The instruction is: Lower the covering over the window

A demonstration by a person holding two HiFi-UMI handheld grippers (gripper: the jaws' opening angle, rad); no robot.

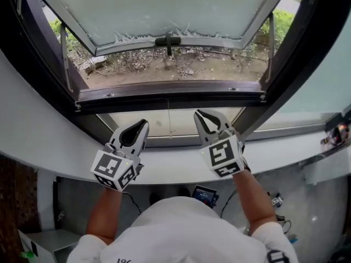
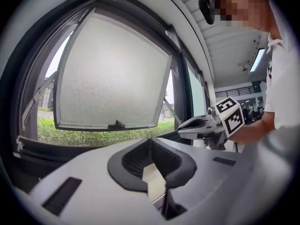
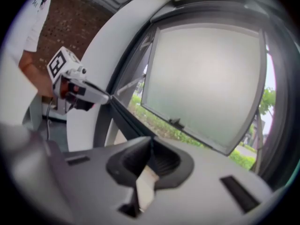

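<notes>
Head view: left gripper (image 1: pixel 145 124) and right gripper (image 1: pixel 198 114) both pressed together and empty. A thin cord (image 1: pixel 169 118) hangs at centre frame between them; the covering itself is unseen. Risk: closed tips would likely knock the cord aside and miss it.

Setting: indoor workroom, office or lab type. Evidence: a dark-framed window (image 1: pixel 170 89) with a white sill (image 1: pixel 33 130) beneath it. Below the window, loose cables (image 1: pixel 278 201) and a small screen device (image 1: pixel 204 193) lie on a grey floor. A brick wall (image 3: pixel 75 27) stands left of the window. A ceiling strip light (image 2: pixel 258 60) hangs further inside.
</notes>
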